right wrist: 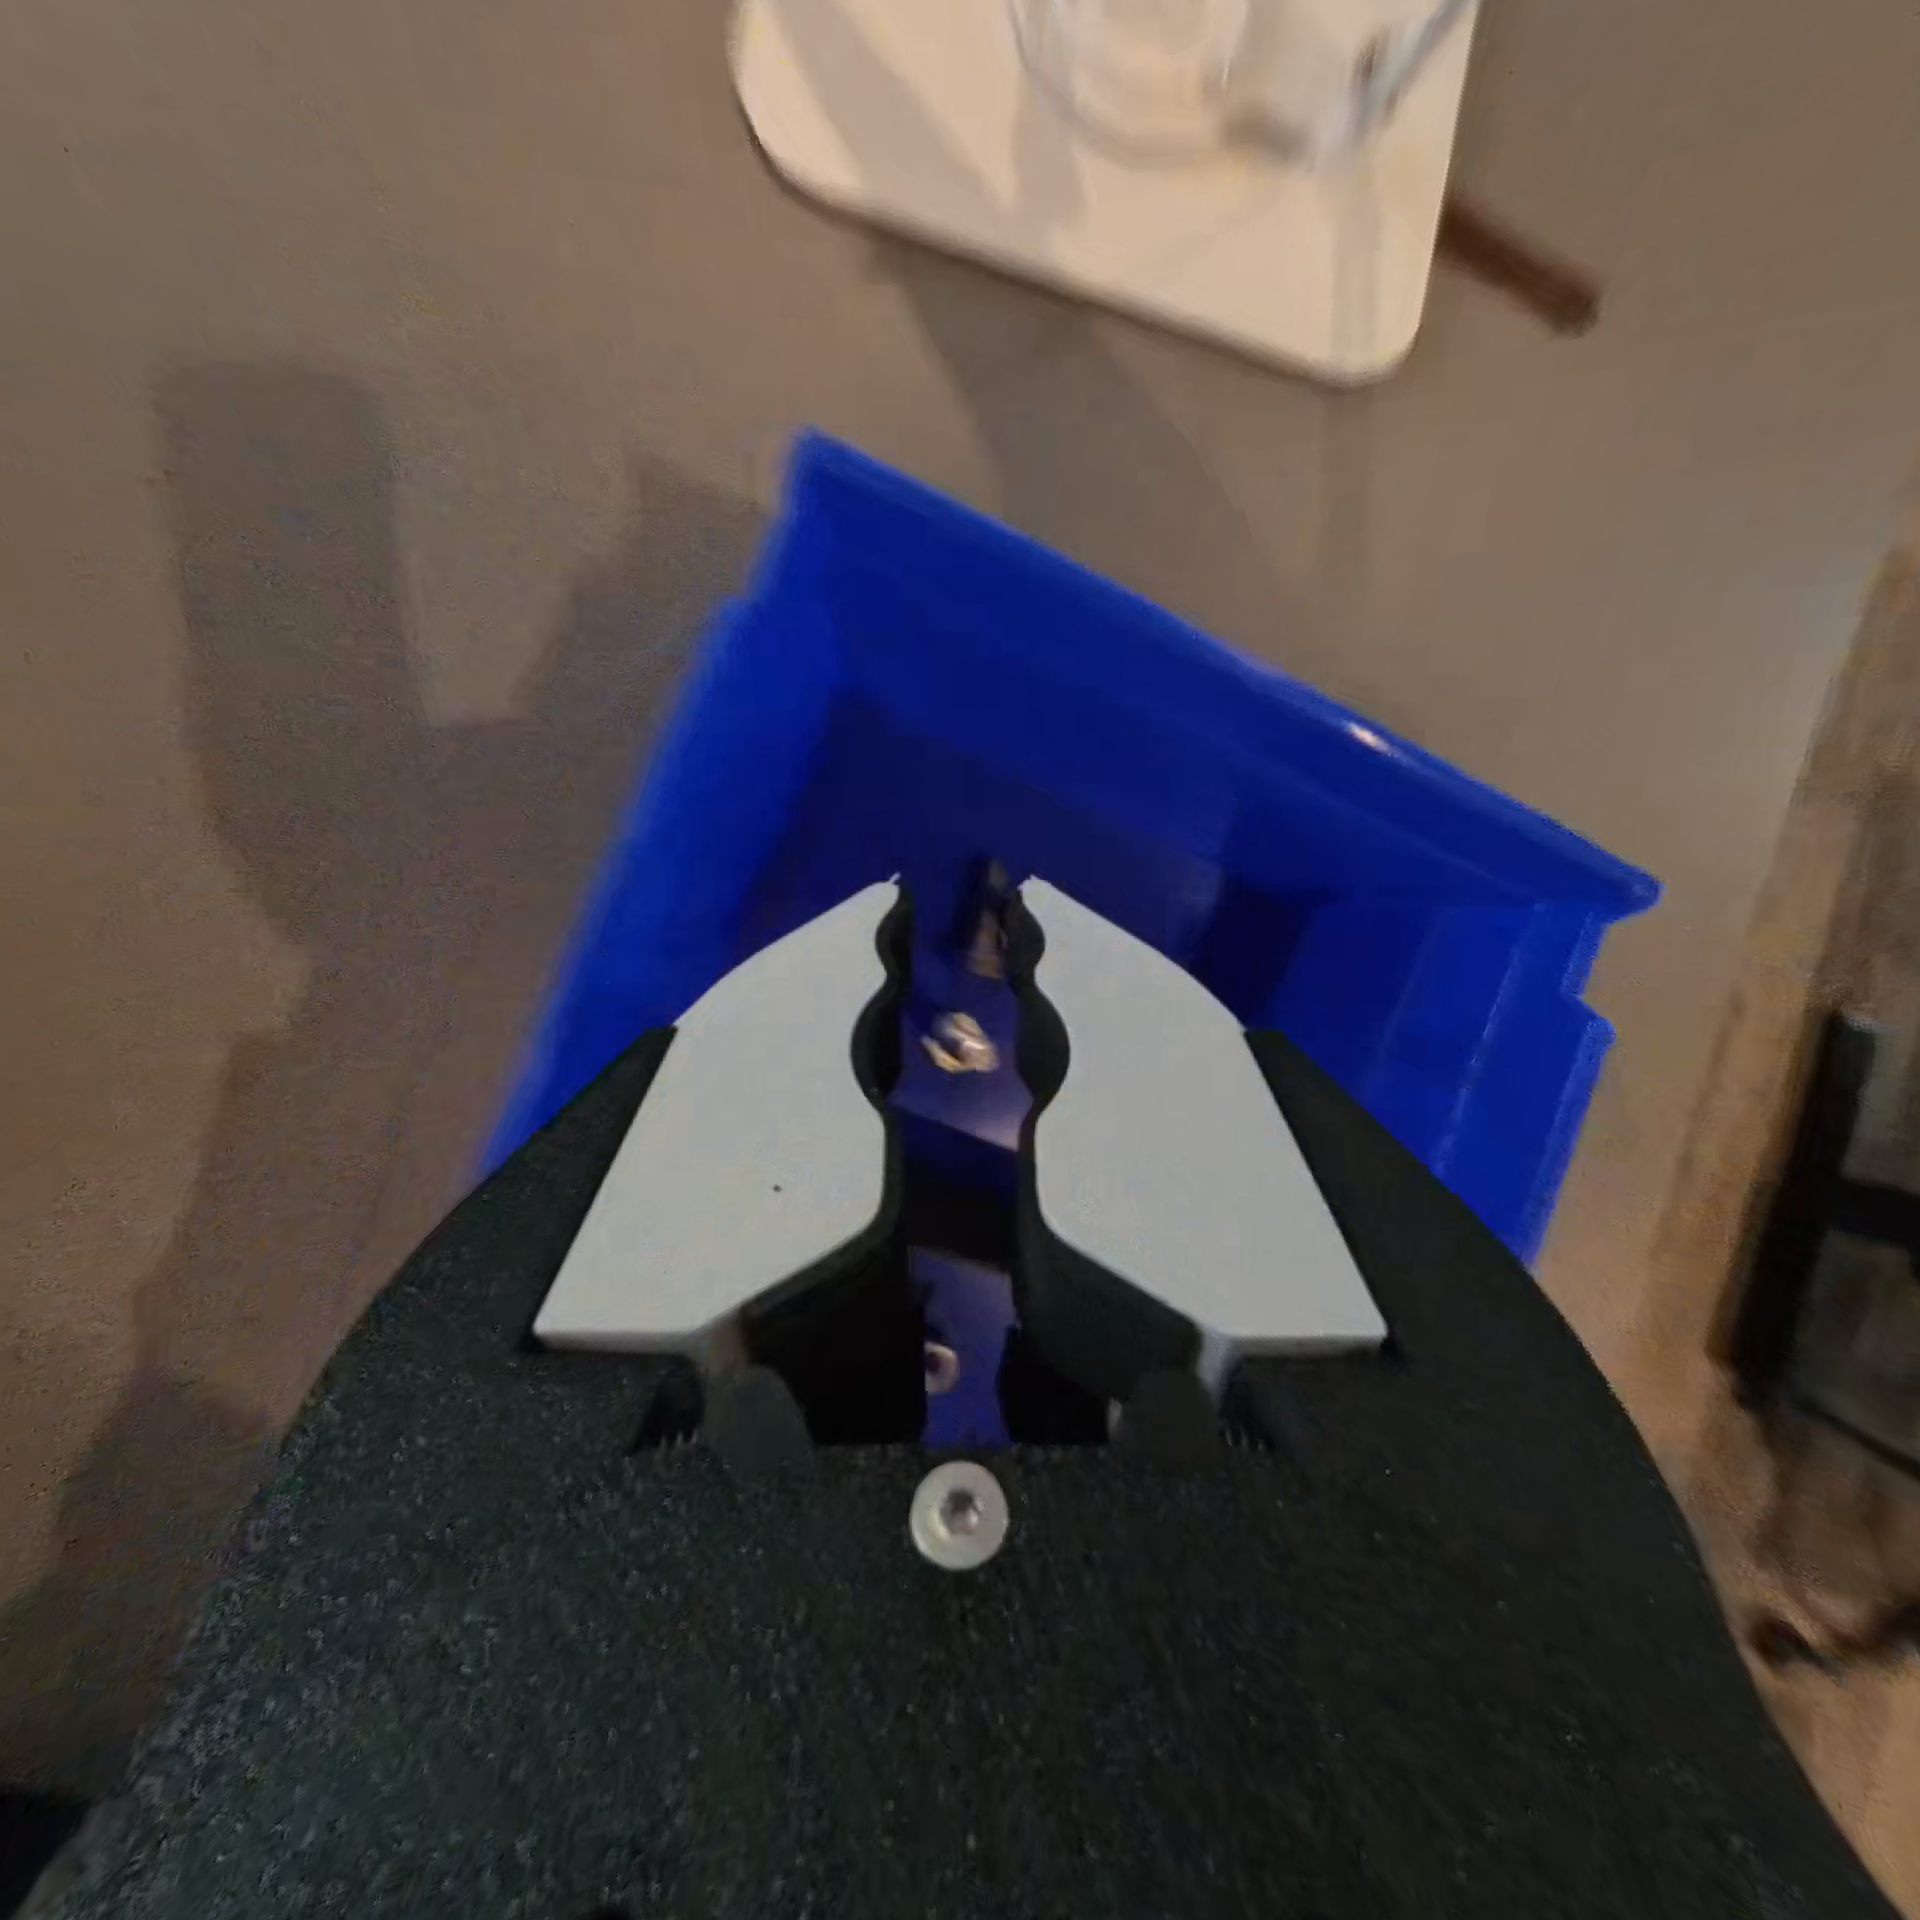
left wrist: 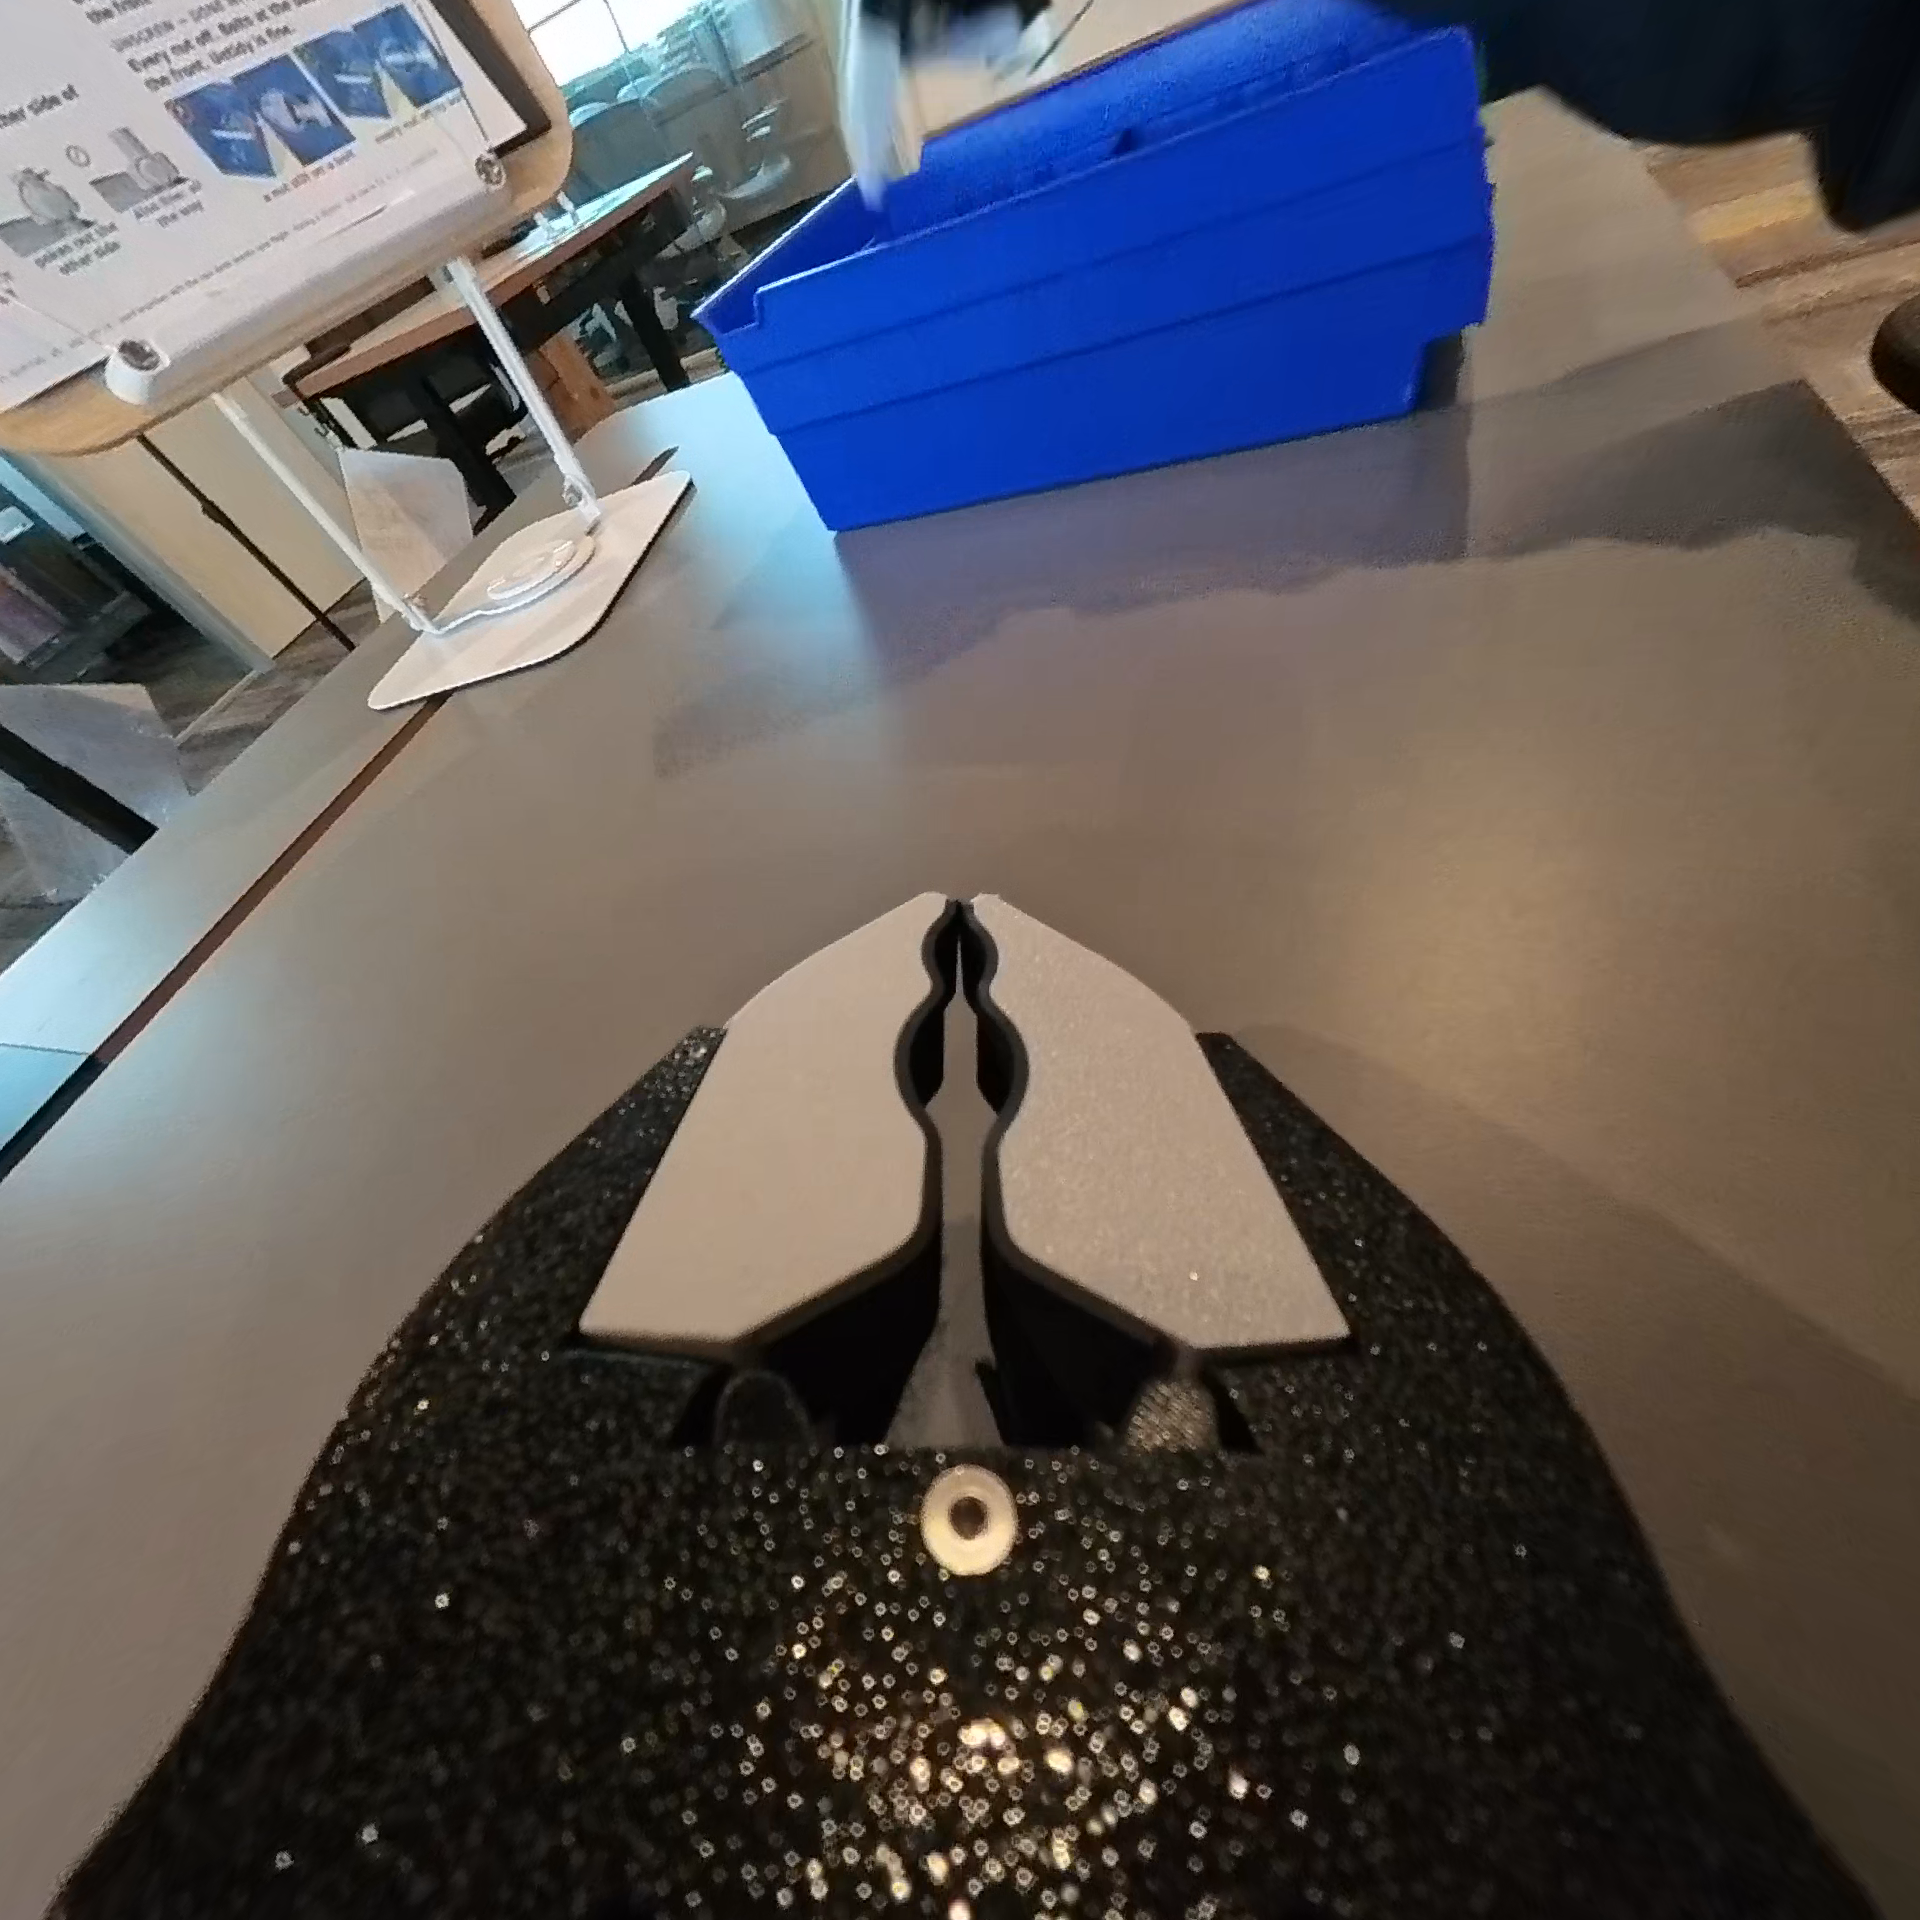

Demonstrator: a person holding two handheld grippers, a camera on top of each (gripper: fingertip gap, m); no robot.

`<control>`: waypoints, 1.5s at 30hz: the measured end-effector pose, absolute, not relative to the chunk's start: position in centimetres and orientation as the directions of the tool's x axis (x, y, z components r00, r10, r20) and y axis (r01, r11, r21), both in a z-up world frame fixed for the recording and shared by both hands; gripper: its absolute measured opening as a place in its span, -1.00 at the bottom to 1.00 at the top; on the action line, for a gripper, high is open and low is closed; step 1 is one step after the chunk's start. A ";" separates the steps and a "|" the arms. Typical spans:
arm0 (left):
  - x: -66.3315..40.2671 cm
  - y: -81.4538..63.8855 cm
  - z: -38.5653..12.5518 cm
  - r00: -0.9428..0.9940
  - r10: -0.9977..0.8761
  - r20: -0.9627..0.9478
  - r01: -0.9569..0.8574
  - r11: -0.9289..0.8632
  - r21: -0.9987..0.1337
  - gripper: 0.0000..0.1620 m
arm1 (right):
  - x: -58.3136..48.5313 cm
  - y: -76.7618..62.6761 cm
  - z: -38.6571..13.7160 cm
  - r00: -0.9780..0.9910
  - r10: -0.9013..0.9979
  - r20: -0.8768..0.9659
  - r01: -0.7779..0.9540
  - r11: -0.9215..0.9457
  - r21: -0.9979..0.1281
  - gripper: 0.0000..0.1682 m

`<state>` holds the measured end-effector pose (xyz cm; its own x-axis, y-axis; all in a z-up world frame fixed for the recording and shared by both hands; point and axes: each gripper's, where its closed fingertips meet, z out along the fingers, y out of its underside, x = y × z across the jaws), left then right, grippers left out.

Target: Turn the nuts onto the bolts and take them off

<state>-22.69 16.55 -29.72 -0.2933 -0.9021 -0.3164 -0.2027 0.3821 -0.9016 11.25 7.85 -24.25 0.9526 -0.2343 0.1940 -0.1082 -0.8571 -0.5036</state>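
My right gripper [right wrist: 961, 902] points down into a blue bin [right wrist: 1039, 717]. Its jaws stand narrowly apart around a small dark metal piece [right wrist: 975, 920], which looks like a bolt pinched between the tips. Two silvery nuts lie on the bin floor, one [right wrist: 961, 1044] seen through the finger gap and one [right wrist: 940, 1363] nearer the gripper body. My left gripper [left wrist: 961, 906] is shut and empty, low over the grey table [left wrist: 1351, 831], well short of the blue bin [left wrist: 1122, 343]. The right gripper [left wrist: 883, 94] shows there as a blur above the bin.
A white sign stand with a flat base [left wrist: 520, 603] stands at the table's left edge; the base also shows in the right wrist view [right wrist: 1122, 187]. A dark sleeve [left wrist: 1766, 94] reaches in at the top right. Other tables and chairs stand beyond the table edge. One gripper's finger ends stand about 35 centimeters off the other's.
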 end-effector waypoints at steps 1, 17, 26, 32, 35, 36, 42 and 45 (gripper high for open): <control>-22.7 16.7 -29.8 -0.288 -0.904 -0.315 -0.207 0.380 -0.902 -1.00 | 9.3 8.5 -22.7 0.955 -0.233 0.184 -0.085 -0.807 -0.584 -0.82; -22.6 17.8 -29.9 -0.229 -0.940 -0.254 -0.259 0.310 -0.915 -1.00 | -16.6 18.2 -26.2 0.957 0.286 -0.050 0.024 -0.250 -0.968 -0.61; -22.9 17.4 -29.7 -0.257 -0.959 -0.119 -0.316 0.200 -0.927 -1.00 | -18.8 18.0 -26.0 0.945 0.312 0.099 0.168 -0.203 -0.965 -0.42; -23.4 19.9 -28.5 -0.130 -0.991 -0.039 -0.393 0.087 -0.916 -0.87 | -17.6 17.7 -24.4 0.945 0.215 0.247 0.276 -0.121 -0.953 -0.41; -24.3 18.0 -25.7 -0.220 -0.974 0.046 -0.352 0.035 -0.935 -0.66 | -17.2 17.8 -24.5 0.939 0.187 0.289 0.313 -0.113 -0.943 -0.35; -24.7 18.0 -24.7 -0.208 -0.978 0.030 -0.335 0.042 -0.941 -0.57 | -17.1 17.9 -24.6 0.938 0.180 0.297 0.320 -0.115 -0.940 -0.33; -29.6 23.7 -19.3 0.226 -0.955 -0.194 -0.379 0.097 -0.920 -0.21 | -17.1 17.8 -24.1 0.924 0.163 0.346 0.364 -0.092 -0.927 -0.30; -33.1 27.1 -18.9 0.435 -0.894 -0.110 -0.418 -0.092 -0.904 -0.07 | -17.3 17.9 -24.3 0.920 0.174 0.351 0.370 -0.096 -0.924 -0.30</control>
